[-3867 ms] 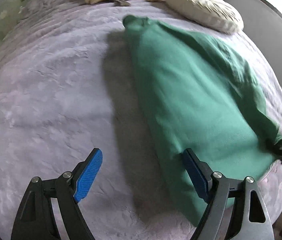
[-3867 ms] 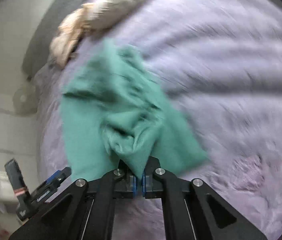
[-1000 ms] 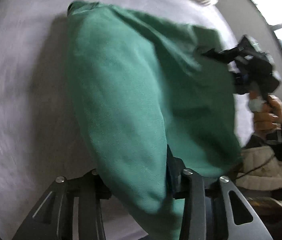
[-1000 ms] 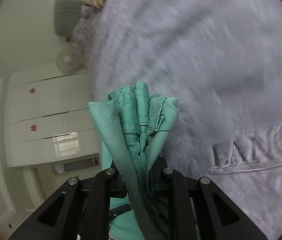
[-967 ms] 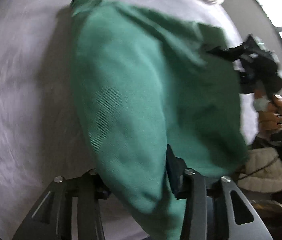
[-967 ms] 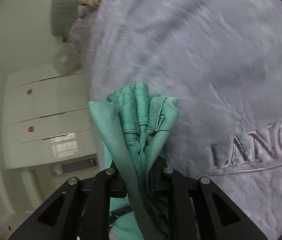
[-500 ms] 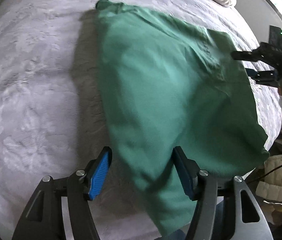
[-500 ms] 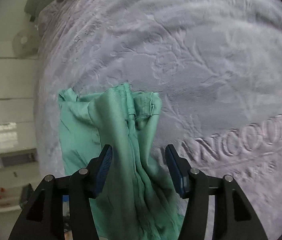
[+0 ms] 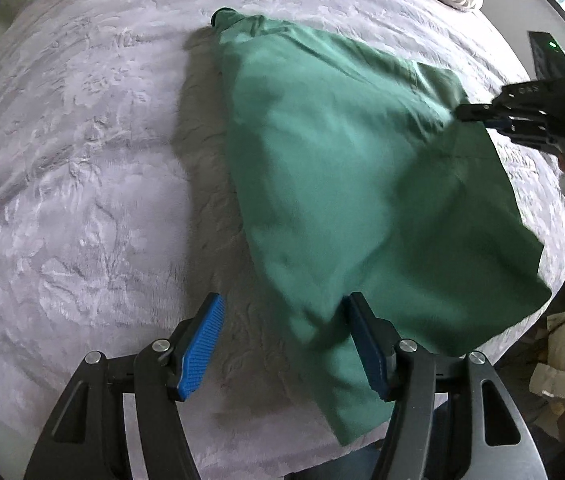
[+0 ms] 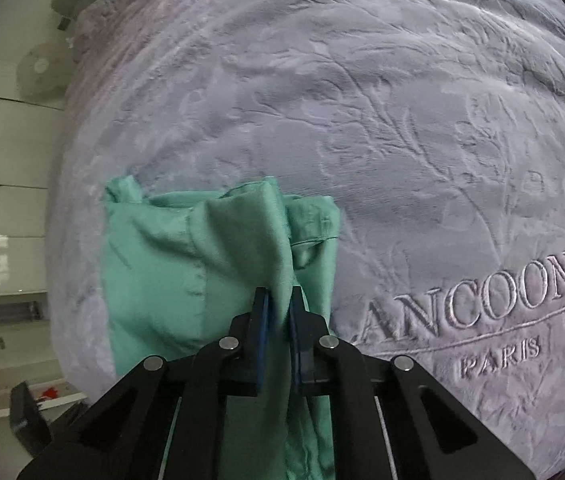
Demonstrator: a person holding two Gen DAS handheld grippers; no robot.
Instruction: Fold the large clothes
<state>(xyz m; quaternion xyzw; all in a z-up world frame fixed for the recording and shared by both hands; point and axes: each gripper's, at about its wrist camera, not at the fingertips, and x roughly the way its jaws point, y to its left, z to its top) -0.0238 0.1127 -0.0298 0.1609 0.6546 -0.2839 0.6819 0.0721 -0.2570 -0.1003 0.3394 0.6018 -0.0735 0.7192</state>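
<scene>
1. Green garment (image 9: 354, 184) lies spread on the lavender embossed blanket (image 9: 82, 168), one end hanging over the bed's edge.
2. Left gripper (image 9: 282, 336): jaws wide apart, holding nothing.
3. Right gripper (image 10: 278, 320): jaws pinching a garment fold.

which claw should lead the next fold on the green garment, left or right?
Right. The right claw is pinched on a bunched edge of the green garment, so it can probably carry that edge across. The left claw is open, with a loose corner lying between its pads, gripping nothing.
</scene>
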